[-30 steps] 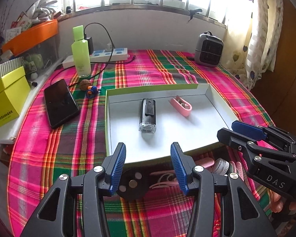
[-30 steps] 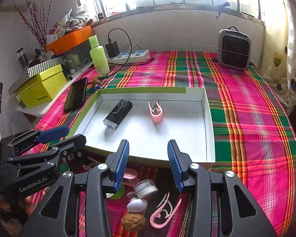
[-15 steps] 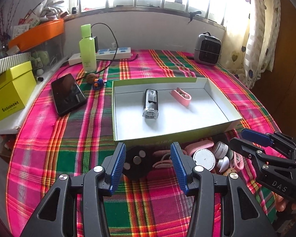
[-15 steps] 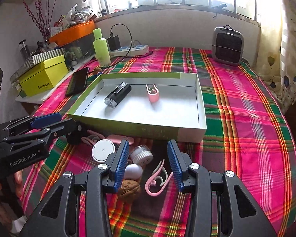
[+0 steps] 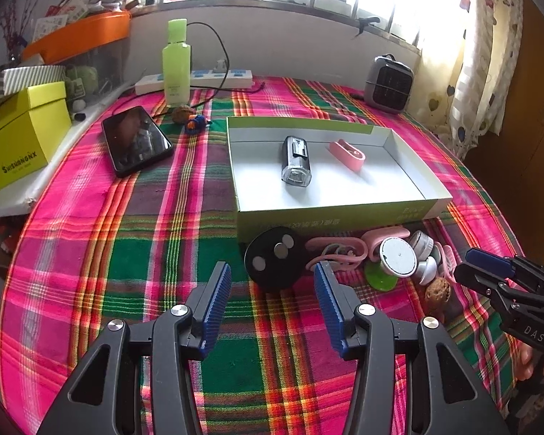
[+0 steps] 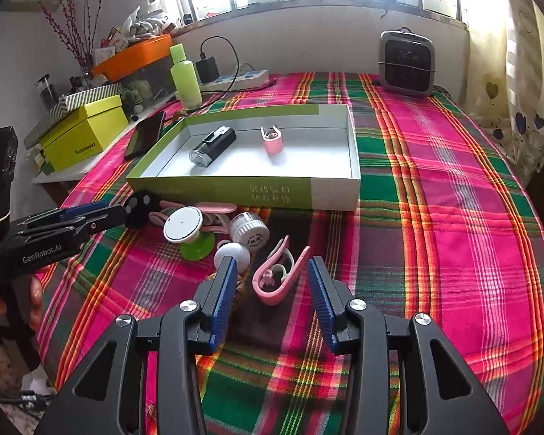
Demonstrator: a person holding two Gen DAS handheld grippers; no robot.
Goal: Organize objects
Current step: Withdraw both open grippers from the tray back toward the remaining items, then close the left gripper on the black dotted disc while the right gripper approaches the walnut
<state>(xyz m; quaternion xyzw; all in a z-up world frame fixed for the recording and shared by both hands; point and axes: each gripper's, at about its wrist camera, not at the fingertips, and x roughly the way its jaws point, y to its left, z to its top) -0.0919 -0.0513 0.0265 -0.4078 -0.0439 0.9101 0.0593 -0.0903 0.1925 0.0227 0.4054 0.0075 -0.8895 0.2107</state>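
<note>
A shallow green-walled box (image 5: 330,214) (image 6: 217,185) on the plaid table holds a black flashlight (image 5: 296,161) (image 6: 212,145) and a pink clip (image 5: 348,150) (image 6: 272,141). Small items lie in front of it: a black disc (image 5: 273,259) (image 6: 141,206), a white disc (image 5: 397,255) (image 6: 182,224), a ribbed white cap (image 6: 249,232), a white egg shape (image 6: 232,253), a walnut (image 5: 437,290) and pink clips. My left gripper (image 5: 272,272) (image 6: 94,214) is open just short of the black disc. My right gripper (image 6: 272,266) (image 5: 489,272) is open around a pink clip (image 6: 275,279), pads apart from it.
A phone (image 5: 136,139), a second walnut with a blue toy (image 5: 192,117), a green bottle (image 5: 176,65) and a power strip (image 5: 199,78) lie at the back left. A yellow box (image 5: 18,137) sits on the left ledge, a small heater (image 5: 390,85) at the back right.
Both grippers have drawn back from the box toward the near table edge and sunk a little. The pile in front of the box has come fully into view.
</note>
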